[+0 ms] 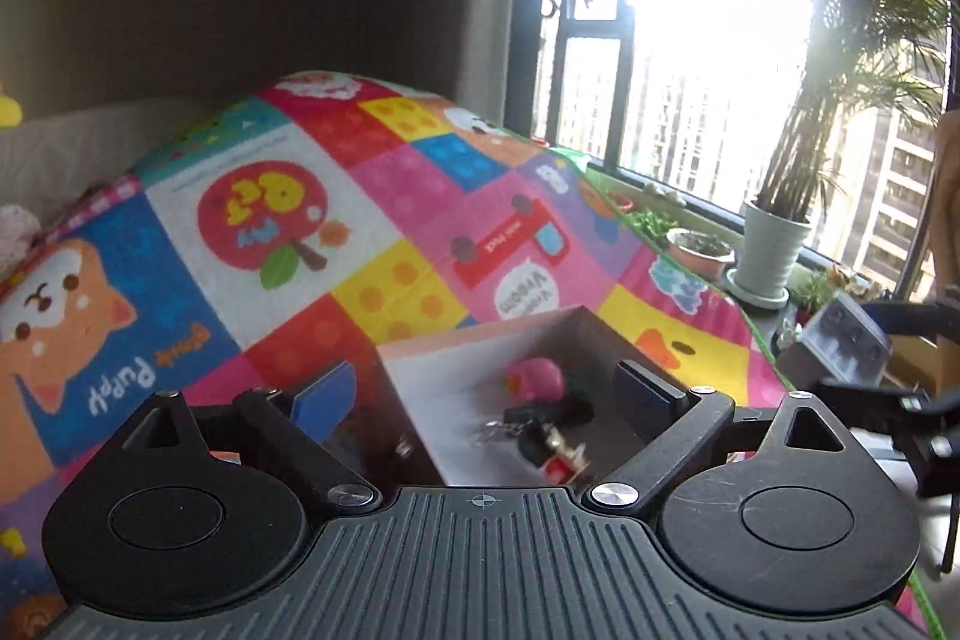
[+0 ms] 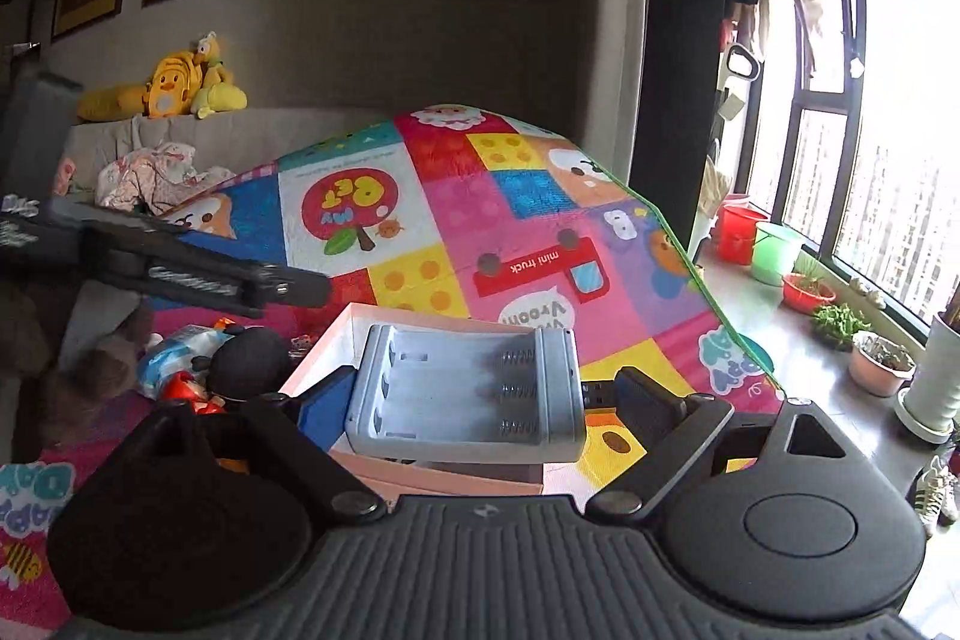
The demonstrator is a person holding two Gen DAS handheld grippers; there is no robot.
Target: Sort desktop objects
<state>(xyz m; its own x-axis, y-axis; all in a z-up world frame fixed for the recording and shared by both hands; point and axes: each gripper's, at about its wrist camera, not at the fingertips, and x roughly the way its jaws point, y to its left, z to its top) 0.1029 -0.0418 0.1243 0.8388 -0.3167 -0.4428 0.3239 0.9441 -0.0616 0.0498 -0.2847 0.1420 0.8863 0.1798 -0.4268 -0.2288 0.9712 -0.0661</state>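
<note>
An open cardboard box [image 1: 594,340] with a white inside sits on the colourful playmat [image 1: 372,196]. A pink toy [image 1: 537,376], a black item and a small keychain figure [image 1: 558,454] lie in it. Above the box, my left gripper [image 1: 486,391] is open and holds nothing. The right gripper [image 2: 486,394] is shut on a grey battery charger [image 2: 462,400], its slots facing up, held over the near end of the box [image 2: 450,481]. The left wrist view shows that charger [image 1: 837,346] held aloft at the far right. A black finger [image 2: 258,283] of the left gripper reaches in from the left.
Left of the box lie a black round object [image 2: 249,358], a red toy [image 2: 192,394] and a blue-white packet [image 2: 180,346]. Potted plants [image 1: 768,244] and buckets [image 2: 741,232] line the window side beyond the mat's green edge. A sofa with yellow plush toys [image 2: 174,85] stands behind.
</note>
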